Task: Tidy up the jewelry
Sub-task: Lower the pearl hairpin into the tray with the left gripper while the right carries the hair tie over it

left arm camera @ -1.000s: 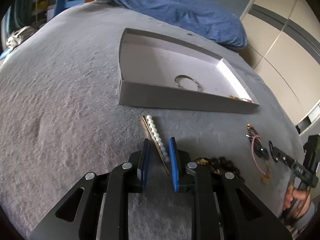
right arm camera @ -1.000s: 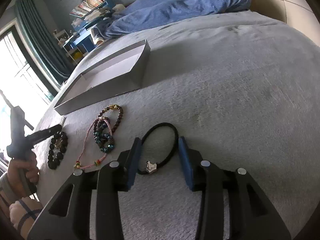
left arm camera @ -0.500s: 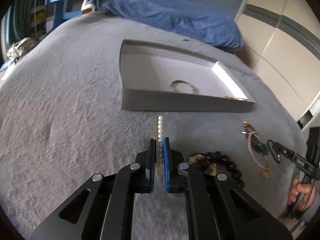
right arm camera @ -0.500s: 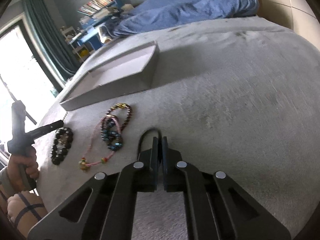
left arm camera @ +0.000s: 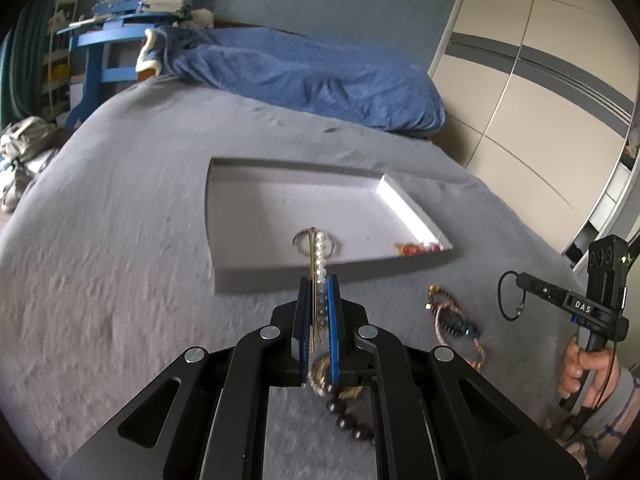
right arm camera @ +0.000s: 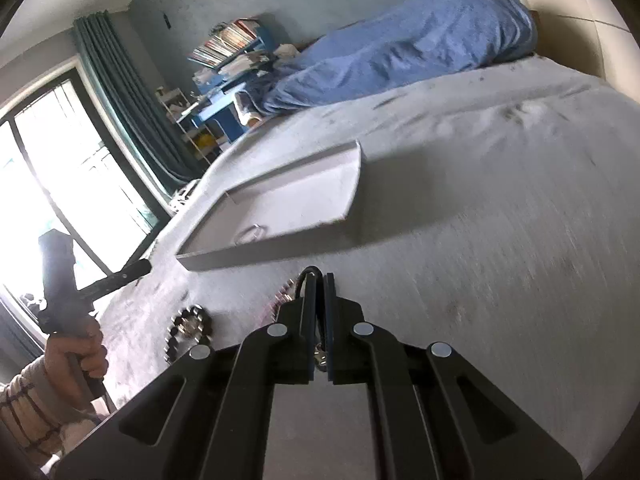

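Both tongs have closed and lifted: left tongs (left arm camera: 319, 292) clamp the pearl clip (left arm camera: 320, 258), right tongs (right arm camera: 319, 286) the black cord (right arm camera: 306, 274), near the tray (left arm camera: 256, 280). I deposit next.

tray (left arm camera: 256, 280): on my bed (left arm camera: 120, 280), ahead
ring (left arm camera: 298, 242): in tray
bracelets (left arm camera: 456, 324): on bed, before tray, right

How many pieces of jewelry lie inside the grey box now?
2. A silver ring lies near the front wall, partly behind the held pearl clip; a red-gold piece sits in the right corner. The front wall may hide more.
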`<state>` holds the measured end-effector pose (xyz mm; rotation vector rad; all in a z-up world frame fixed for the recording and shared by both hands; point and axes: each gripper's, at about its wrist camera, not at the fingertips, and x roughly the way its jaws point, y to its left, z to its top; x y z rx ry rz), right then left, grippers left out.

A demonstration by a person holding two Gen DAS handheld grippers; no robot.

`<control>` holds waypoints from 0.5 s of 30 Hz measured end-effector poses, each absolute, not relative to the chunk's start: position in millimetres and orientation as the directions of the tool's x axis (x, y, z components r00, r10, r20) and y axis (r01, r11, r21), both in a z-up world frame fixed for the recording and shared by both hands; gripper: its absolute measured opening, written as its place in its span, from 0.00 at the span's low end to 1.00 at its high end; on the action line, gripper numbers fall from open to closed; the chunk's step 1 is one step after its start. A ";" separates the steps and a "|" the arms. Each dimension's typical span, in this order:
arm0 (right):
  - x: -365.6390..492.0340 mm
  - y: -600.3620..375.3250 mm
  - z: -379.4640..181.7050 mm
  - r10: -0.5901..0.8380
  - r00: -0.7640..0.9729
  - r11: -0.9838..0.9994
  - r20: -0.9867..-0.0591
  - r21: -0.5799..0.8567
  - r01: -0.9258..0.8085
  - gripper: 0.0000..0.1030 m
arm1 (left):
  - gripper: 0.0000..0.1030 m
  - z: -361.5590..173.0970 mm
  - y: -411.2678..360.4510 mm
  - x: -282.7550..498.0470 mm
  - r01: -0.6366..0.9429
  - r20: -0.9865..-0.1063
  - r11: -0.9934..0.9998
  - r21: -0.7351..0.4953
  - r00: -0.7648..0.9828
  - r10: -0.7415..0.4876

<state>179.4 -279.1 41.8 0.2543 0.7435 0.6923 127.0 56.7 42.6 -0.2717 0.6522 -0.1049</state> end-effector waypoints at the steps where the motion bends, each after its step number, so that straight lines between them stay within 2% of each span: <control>1: 182.3 -277.4 45.3 0.664 0.530 0.747 -0.528 0.450 -0.489 0.04 | 0.08 44.1 56.6 131.2 0.012 -0.583 0.960 -0.281 0.792 -0.181; 15: 235.3 -194.6 68.9 0.643 0.501 0.747 -0.579 0.330 -0.578 0.04 | 0.08 44.3 56.6 190.0 -0.036 -0.601 0.962 -0.270 0.787 -0.139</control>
